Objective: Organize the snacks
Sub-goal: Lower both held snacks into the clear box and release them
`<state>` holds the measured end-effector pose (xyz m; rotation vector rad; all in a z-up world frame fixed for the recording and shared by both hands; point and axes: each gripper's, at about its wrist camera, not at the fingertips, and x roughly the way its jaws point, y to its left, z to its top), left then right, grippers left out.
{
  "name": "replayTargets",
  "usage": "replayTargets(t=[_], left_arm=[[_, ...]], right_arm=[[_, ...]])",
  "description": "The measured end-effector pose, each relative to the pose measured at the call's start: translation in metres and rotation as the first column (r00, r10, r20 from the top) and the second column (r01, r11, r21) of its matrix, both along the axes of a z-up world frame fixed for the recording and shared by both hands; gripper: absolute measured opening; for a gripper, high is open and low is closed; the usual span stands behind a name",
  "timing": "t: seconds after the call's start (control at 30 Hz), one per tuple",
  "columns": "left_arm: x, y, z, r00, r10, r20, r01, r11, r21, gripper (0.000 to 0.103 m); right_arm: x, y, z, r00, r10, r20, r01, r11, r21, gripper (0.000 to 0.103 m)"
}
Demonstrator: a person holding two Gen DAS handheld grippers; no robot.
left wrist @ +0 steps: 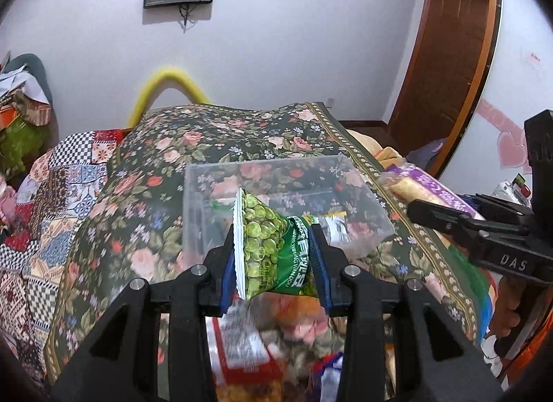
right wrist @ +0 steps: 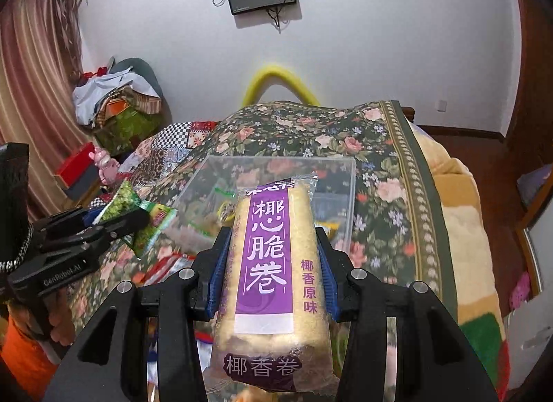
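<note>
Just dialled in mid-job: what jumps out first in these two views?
Each hand-held gripper is clamped on a snack: the left hand-held gripper holds a green pea packet, the right hand-held gripper a purple-labelled coconut roll pack. Just beyond both sits a clear plastic bin on the floral bedspread, a few packets already inside.

Purple-labelled coconut roll pack [right wrist: 273, 274] between the right tool's [right wrist: 273, 263] pads, above clear bin [right wrist: 349, 187].
</note>
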<state>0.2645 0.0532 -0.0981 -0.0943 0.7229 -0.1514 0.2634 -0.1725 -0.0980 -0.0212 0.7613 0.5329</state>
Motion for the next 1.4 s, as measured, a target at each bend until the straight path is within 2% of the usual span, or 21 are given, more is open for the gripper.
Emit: replayTargets(t=[0.17,0.5,0.87,0.97,1.1,1.3,1.4], left_arm=[[0.032,-0.004,-0.011,0.999,-0.011,-0.034,0.012,1.0,0.006,0.038],[0.087,-0.01,-0.053,0.988,-0.023,-0.154,0.029,0.999,0.038,0.038],[0.113,-0.01,-0.081,0.973,-0.019,-0.231,0.024,0.999,0.022,0.039],[0.113,-0.007,-0.081,0.971,-0.013,-0.238,0.014,1.0,0.005,0.041],[0.106,-0.003,-0.073,0.976,-0.008,-0.218,0.008,1.0,-0.001,0.044],[0.08,-0.002,-0.043,0.988,-0.005,-0.158,0.008,1.0,0.018,0.045],[0.063,0.001,-0.028,0.992,-0.005,-0.129,0.008,1.0,0.021,0.05]], right_arm=[[0.026,0.011,-0.009,1.0,0.001,-0.022,-0.002,1.0,-0.005,0.042],[0.071,0.031,-0.041,0.995,-0.007,-0.104,0.0,0.998,-0.069,0.042],[0.09,0.043,-0.071,0.982,0.023,-0.187,-0.05,0.989,-0.139,0.042],[0.09,0.043,-0.073,0.98,0.024,-0.197,-0.051,0.99,-0.135,0.042],[0.088,0.042,-0.063,0.985,0.023,-0.168,-0.046,0.99,-0.134,0.043],[0.075,0.033,-0.041,0.993,0.016,-0.117,-0.029,0.993,-0.114,0.047],[0.064,0.026,-0.028,0.996,0.013,-0.093,-0.023,0.994,-0.106,0.047]])
